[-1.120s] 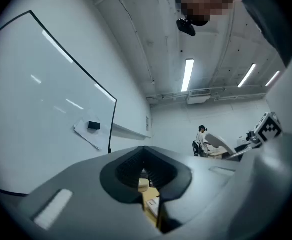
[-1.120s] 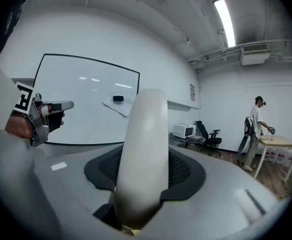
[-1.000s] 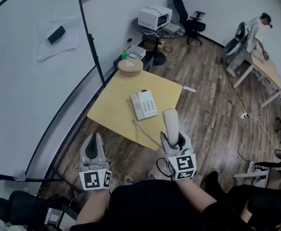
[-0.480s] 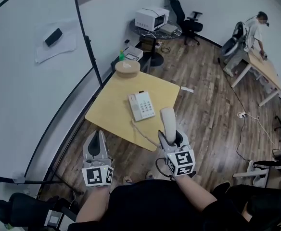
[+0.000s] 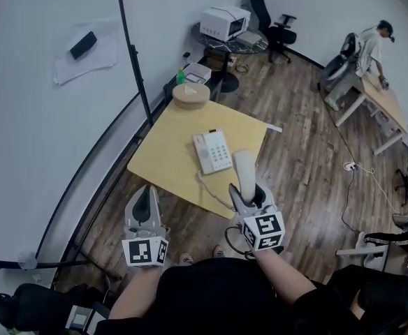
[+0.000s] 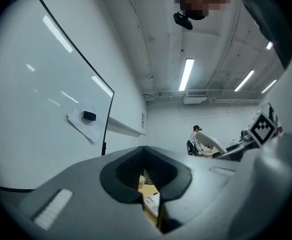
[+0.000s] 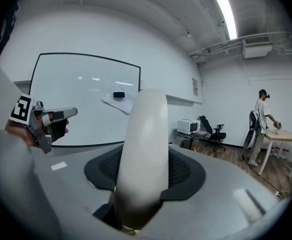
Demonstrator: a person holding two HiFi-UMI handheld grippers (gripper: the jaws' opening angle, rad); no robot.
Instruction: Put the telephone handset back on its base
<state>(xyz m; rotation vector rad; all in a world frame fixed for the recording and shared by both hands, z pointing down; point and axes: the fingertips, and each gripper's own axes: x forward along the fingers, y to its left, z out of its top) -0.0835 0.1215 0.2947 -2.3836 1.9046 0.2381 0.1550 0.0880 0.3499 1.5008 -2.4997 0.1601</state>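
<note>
The white telephone base [image 5: 212, 151] lies on the yellow table [image 5: 169, 152], keypad up. A coiled cord [image 5: 209, 185] runs from it over the table's near edge. My right gripper [image 5: 249, 189] is shut on the white handset [image 5: 244, 169], which stands upright just right of the base, above the table's near right edge. In the right gripper view the handset [image 7: 142, 149] fills the space between the jaws of the right gripper [image 7: 143, 176]. My left gripper [image 5: 142, 202] is shut and holds nothing, off the table's near left edge. The left gripper [image 6: 147, 184] shows its pads nearly touching.
A round wooden box [image 5: 190, 94] sits on the table's far corner. A whiteboard [image 5: 43, 117] with an eraser [image 5: 83, 46] stands at the left. Farther back are a microwave [image 5: 225, 23], an office chair [image 5: 274, 25] and a person [image 5: 372, 44] at a desk.
Only the view sways a little. The right gripper keeps the handset upright beside the base, and the left gripper stays low at the left.
</note>
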